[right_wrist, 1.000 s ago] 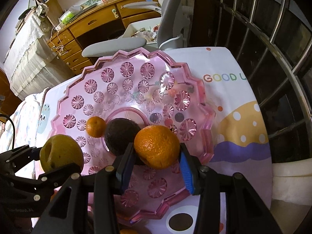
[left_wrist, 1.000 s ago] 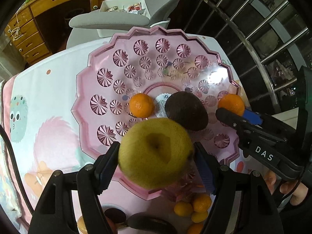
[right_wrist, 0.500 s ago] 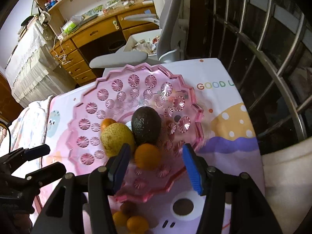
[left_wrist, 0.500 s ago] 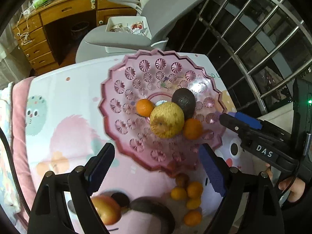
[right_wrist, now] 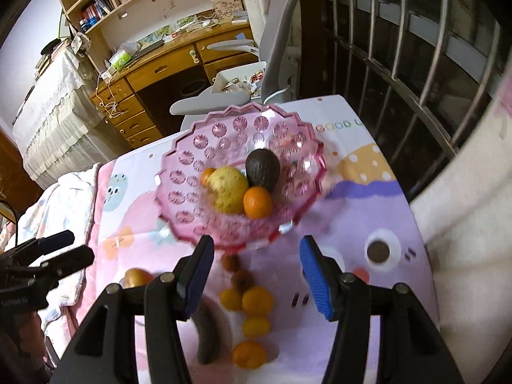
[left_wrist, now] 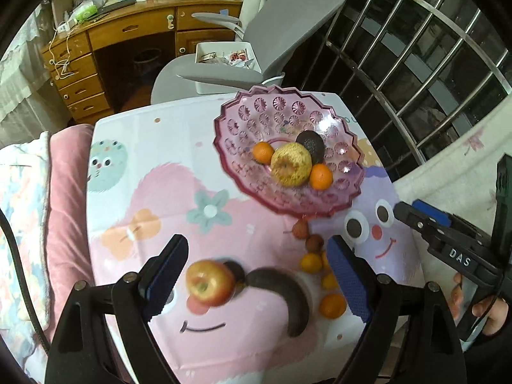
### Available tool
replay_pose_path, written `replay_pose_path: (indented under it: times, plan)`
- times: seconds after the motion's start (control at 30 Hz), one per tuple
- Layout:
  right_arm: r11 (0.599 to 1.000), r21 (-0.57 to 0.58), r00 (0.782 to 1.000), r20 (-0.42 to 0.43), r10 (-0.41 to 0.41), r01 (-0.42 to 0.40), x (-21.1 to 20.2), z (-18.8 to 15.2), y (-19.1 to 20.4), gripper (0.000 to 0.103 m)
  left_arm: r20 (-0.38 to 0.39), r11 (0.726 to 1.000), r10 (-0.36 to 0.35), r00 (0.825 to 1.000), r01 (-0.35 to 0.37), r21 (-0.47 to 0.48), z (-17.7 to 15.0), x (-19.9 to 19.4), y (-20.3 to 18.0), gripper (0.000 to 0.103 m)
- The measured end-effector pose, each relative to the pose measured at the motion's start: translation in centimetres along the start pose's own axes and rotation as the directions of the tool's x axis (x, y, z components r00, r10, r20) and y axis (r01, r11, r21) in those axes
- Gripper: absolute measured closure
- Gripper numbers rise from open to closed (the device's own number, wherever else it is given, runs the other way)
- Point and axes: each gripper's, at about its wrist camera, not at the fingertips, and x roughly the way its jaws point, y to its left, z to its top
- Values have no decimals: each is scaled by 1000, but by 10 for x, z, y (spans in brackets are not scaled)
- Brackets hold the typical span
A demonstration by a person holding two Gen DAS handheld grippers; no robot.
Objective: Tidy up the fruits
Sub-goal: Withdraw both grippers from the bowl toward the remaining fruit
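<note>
The pink glass bowl holds a yellow pear-like fruit, a dark avocado, an orange and a smaller orange. My left gripper hangs open and empty, high above the table; a red apple and a dark curved fruit lie on the cloth below it. My right gripper is open and empty too, above the bowl's near rim. Several small oranges and reddish fruits lie loose on the table.
The table wears a cartoon-print cloth. A grey office chair with a white box on its seat stands behind the bowl, and a wooden desk behind that. Metal bars run along the right. A pink cushion borders the left.
Both grippers opened and let go: the yellow fruit and the orange now lie in the bowl. Both grippers have pulled back and up, so more of the table shows.
</note>
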Motion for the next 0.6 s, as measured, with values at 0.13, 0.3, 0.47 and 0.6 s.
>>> replay_pose_path:
  times: [0.13,0.3,0.47,0.6]
  plan:
    - [999,42,1000,-19,2,-1,-15,-24,4,46,-3,1000,7,1000,-7,12,-16,-14,9,16]
    - [993,115,999,-47,16,-11,-25,-56,6,42,-14,999,16,1000,-15,32,-37,-24,15,16]
    - [986,166,997,-75,26,-13,-25,-79,10,41,-44,999,23,999,-22,43,-60,-23,22,16]
    - [981,194,992,-117,39,-16,-19,-96,11,41,-76,999,32,997,-29,42,-74,-15,28,16]
